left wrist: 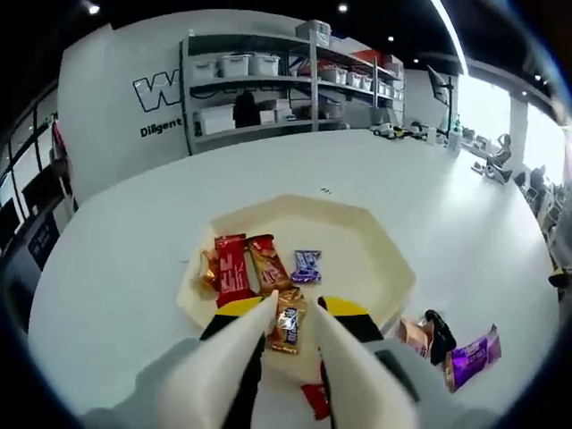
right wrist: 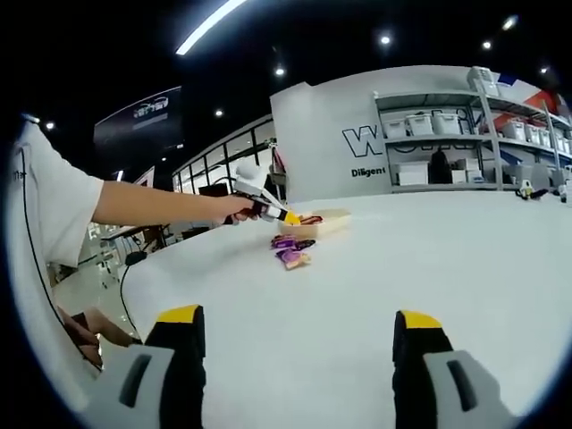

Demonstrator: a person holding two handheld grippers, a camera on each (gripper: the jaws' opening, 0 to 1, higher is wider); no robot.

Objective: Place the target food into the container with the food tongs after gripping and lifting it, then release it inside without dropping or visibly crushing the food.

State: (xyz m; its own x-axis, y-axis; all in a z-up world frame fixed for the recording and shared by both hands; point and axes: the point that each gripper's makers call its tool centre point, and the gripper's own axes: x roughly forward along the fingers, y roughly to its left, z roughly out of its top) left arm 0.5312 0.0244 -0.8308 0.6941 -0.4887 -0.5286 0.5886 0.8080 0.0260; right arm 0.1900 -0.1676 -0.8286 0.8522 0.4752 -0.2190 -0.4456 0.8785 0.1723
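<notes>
Over the tray point(left wrist: 375, 232), left gripper point(left wrist: 290, 322) fingers pinch white tongs point(left wrist: 232, 357) holding a gold snack point(left wrist: 288, 326); squeezing harder could crush it. Right gripper point(right wrist: 295, 340), at six o'clock, gapes empty.

The left gripper view looks steeply down from close above the cream tray point(left wrist: 375, 234) on the white worktop point(left wrist: 116, 268), facing the shelving point(left wrist: 268, 85) at the far wall. The right gripper view sits low, well back from the tray point(right wrist: 332, 221), looking level across the worktop point(right wrist: 429, 259). Both share the tray, worktop, shelving point(right wrist: 447, 134) and lettered wall.
</notes>
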